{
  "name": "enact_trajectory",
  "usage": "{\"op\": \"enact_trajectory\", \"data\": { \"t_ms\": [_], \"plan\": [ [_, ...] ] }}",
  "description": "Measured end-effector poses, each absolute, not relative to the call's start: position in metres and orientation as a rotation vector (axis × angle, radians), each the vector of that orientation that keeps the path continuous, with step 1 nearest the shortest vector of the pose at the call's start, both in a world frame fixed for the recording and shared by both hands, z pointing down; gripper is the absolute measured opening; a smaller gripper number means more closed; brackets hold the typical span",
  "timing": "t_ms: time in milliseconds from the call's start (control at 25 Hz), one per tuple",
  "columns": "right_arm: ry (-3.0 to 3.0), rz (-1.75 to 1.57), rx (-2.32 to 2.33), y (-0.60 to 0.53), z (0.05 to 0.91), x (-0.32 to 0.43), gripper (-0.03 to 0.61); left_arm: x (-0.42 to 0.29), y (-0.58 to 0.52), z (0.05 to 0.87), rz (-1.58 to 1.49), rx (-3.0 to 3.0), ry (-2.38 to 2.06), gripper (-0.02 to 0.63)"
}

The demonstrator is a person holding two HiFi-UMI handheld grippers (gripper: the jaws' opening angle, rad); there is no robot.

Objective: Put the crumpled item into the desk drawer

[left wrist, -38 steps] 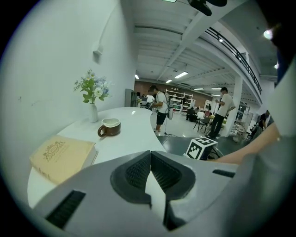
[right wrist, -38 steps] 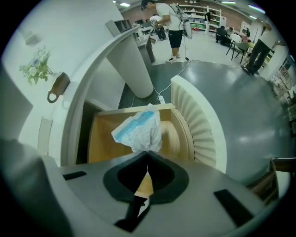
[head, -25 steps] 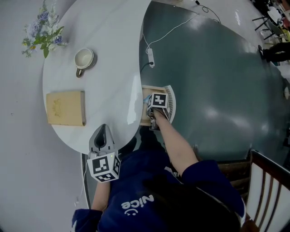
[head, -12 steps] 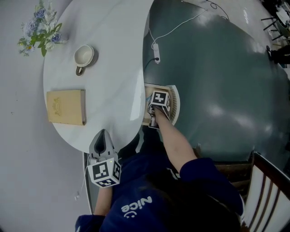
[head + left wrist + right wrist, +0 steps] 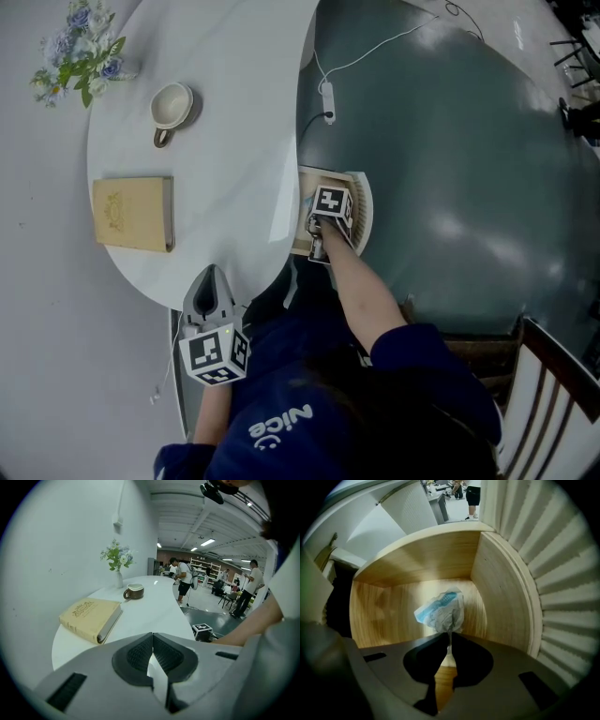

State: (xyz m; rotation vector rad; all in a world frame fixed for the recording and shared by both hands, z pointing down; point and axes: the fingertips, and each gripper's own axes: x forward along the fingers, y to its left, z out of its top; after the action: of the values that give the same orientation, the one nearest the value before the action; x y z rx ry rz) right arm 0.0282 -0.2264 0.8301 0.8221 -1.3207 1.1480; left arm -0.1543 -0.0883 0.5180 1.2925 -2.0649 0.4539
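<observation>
The right hand-held gripper point(image 5: 449, 641) is opening its jaws a little. The crumpled paper point(image 5: 440, 611) sticks out between them, straight ahead inside the drawer point(image 5: 417, 559).

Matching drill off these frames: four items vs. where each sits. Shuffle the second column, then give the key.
Items
1. book
2. cup
3. crumpled item
4. flowers

Places
a. in a vase by the wall
b. inside the wooden drawer
c. lying flat and closed on the white table
d. on the table, between the flowers and the book

Pairs: 1-c, 2-d, 3-b, 4-a
</observation>
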Motion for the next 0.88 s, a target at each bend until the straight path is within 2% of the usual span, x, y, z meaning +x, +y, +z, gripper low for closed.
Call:
{"op": "enact_trajectory", "data": {
  "t_ms": [120, 200, 520, 880],
  "plan": [
    [-1.345, 1.176, 0.807, -0.226, 0.828, 0.024, 0.083, -0.151, -0.093, 0.517, 0.453, 1.314, -2.057, 0.005],
    [-1.346, 1.2, 0.801, -0.226, 0.827, 0.024, 0.095, -0.15, -0.098, 0.516, 0.451, 1.334, -2.054, 0.005],
    [-1.45, 1.23, 0.862, -0.241, 0.784, 0.02, 0.124, -0.15, -0.11, 0.509, 0.415, 1.413, -2.048, 0.005],
    [-1.636, 1.165, 0.945, -0.242, 0.718, 0.023, 0.124, -0.149, -0.123, 0.501, 0.344, 1.55, -2.017, 0.005]
  ]
}}
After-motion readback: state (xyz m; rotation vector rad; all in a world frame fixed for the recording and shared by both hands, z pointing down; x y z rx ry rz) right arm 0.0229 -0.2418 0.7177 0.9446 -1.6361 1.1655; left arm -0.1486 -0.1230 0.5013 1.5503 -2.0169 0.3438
